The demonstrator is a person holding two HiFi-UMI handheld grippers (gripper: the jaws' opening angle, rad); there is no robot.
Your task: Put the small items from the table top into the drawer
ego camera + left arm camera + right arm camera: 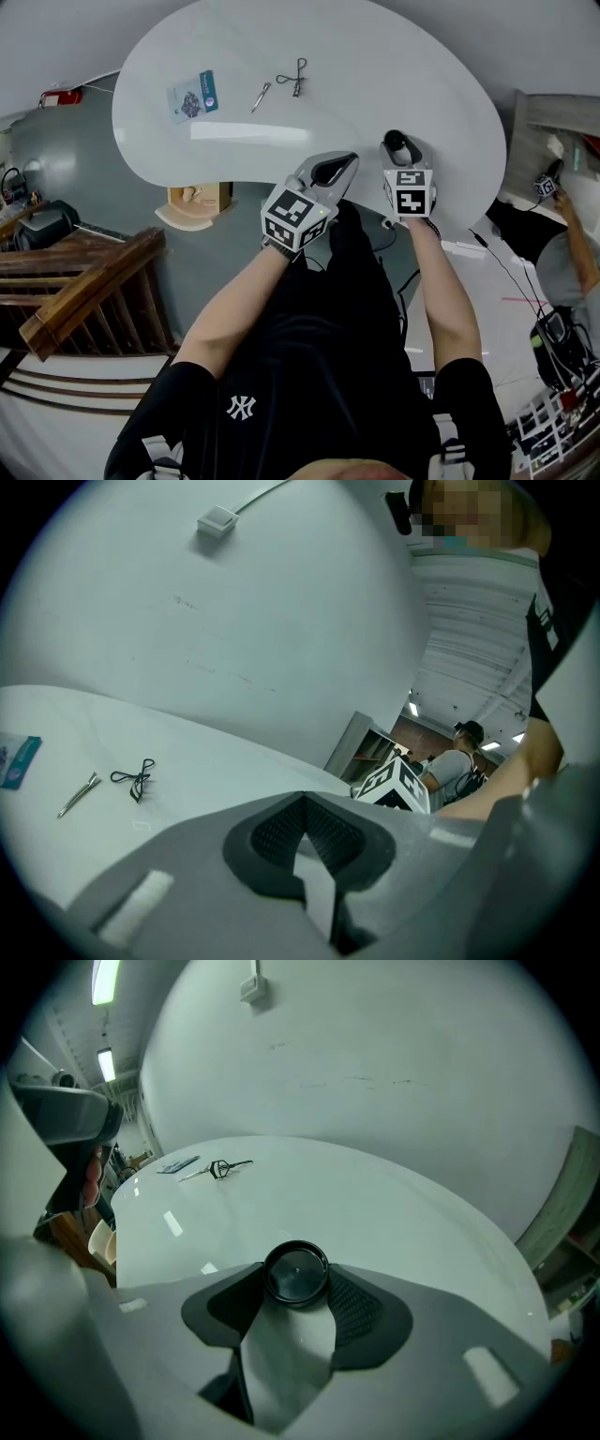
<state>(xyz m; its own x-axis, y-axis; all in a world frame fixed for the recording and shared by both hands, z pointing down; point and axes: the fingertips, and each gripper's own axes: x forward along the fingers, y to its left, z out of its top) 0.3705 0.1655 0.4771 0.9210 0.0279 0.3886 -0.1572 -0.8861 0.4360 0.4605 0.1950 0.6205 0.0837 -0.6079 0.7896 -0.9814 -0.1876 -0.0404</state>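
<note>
Wide grip of right gripper (296, 1288) on black jar (295, 1272) at table's (375, 75) near edge, pads against both sides, likely for a lift toward the drawer; lid on, contents hidden. Left gripper (302, 803) pinched together, empty, just beside at same edge, probably in reserve. Packet (194, 96), clip (261, 96), curler (293, 77) toward far left edge; tan open box (200, 199) under near edge, maybe the drawer, contents unclear.

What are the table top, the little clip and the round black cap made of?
The table top: glossy white, likely laminate or painted board; it mirrors the lights. The clip: silvery and thin, probably bare metal. The black cap: smooth with a dull sheen, likely moulded plastic.
</note>
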